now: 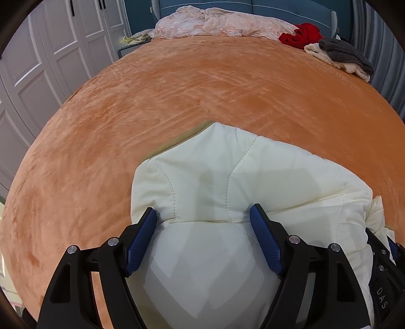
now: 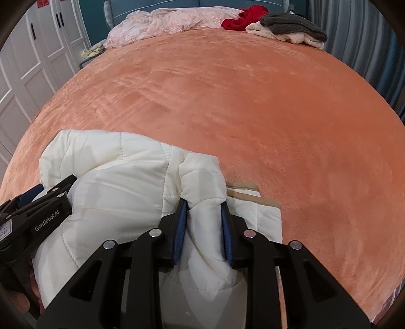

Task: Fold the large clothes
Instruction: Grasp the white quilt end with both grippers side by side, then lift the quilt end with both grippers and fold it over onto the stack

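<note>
At the bottom of each frame a white quilted jacket (image 1: 227, 182) lies bunched on the near edge of the orange bed cover (image 1: 177, 96). The left gripper (image 1: 202, 215) has its fingers wide, padding bulging between them – whether they pinch it, I cannot tell. The right gripper (image 2: 203, 205) is narrow, clamped on a jacket fold. Further up, top of frame – pink bedding (image 2: 162, 22), red cloth (image 2: 243, 15), grey knit (image 2: 291, 25)
</note>
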`<state>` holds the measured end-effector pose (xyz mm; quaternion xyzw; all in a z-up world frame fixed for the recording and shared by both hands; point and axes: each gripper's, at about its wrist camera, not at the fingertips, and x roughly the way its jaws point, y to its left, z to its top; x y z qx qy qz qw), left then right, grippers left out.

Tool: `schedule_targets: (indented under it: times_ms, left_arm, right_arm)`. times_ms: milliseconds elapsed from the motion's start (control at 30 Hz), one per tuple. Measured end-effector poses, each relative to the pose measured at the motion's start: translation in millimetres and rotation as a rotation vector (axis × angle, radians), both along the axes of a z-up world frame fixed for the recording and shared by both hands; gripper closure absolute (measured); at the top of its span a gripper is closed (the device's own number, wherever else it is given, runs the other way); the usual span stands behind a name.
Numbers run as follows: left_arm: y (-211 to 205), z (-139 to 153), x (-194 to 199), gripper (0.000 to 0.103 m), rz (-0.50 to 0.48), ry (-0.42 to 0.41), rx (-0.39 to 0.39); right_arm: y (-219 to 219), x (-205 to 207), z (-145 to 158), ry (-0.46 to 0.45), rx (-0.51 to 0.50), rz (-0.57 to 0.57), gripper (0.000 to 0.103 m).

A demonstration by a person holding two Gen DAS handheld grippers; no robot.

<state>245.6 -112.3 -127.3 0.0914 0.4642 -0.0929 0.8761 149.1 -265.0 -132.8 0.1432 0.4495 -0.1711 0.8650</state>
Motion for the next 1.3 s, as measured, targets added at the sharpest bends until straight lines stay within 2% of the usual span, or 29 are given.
schedule_targets:
  times_ms: [100, 200, 300, 367, 467, 600, 800, 1100, 1167, 1200, 1233, 1300]
  left_arm:
    - [2.3, 4.0, -0.4, 0.028, -0.002, 0.010, -0.009]
    - [7.1, 19.5, -6.3, 0.025, -0.019, 0.030, 0.014]
    - [18.9, 42.1, -24.0, 0.025, -0.030, 0.049, 0.014]
    - [24.3, 53.4, -40.1, 0.025, -0.041, 0.056, 0.019]
    - [28.9, 62.0, -61.4, 0.025, -0.048, 0.064, 0.040]
    - [34.8, 61.1, -80.2, 0.024, -0.041, 0.101, 0.033]
    - [39.3, 54.9, -97.8, 0.020, -0.042, 0.097, 0.052]
    - [47.0, 44.2, -104.5, 0.015, -0.037, 0.089, 0.024]
    - [55.7, 45.9, -103.2, 0.015, -0.033, 0.129, -0.037]
    - [60.6, 46.4, -101.7, 0.015, -0.031, 0.151, -0.074]
    - [69.9, 47.6, -99.7, 0.015, -0.029, 0.186, -0.136]
    - [88.4, 48.3, -96.7, 0.015, -0.017, 0.239, -0.230]
  right_arm:
    - [-10.2, -9.4, 12.8, -0.022, 0.068, -0.024, 0.074]
    - [-12.8, -34.6, 45.0, -0.062, 0.107, -0.061, 0.071]
    - [0.9, -60.5, 72.2, -0.061, 0.095, -0.003, 0.071]
    - [16.7, -77.2, 81.9, -0.024, 0.071, 0.061, 0.072]
    - [31.9, -90.2, 75.1, 0.050, 0.080, 0.125, 0.072]
    - [43.6, -102.3, 53.2, 0.109, 0.061, 0.146, 0.072]
    - [40.5, -103.6, 43.3, 0.107, 0.078, 0.137, 0.072]
    - [40.6, -110.0, 38.3, 0.085, 0.083, 0.133, 0.069]
    - [36.5, -114.8, 44.1, 0.078, 0.093, 0.122, 0.066]
    - [33.2, -118.2, 48.6, 0.068, 0.104, 0.107, 0.059]
    - [28.9, -122.0, 53.5, 0.053, 0.117, 0.087, 0.044]
    - [14.8, -135.1, 62.1, -0.008, 0.175, 0.032, 0.030]
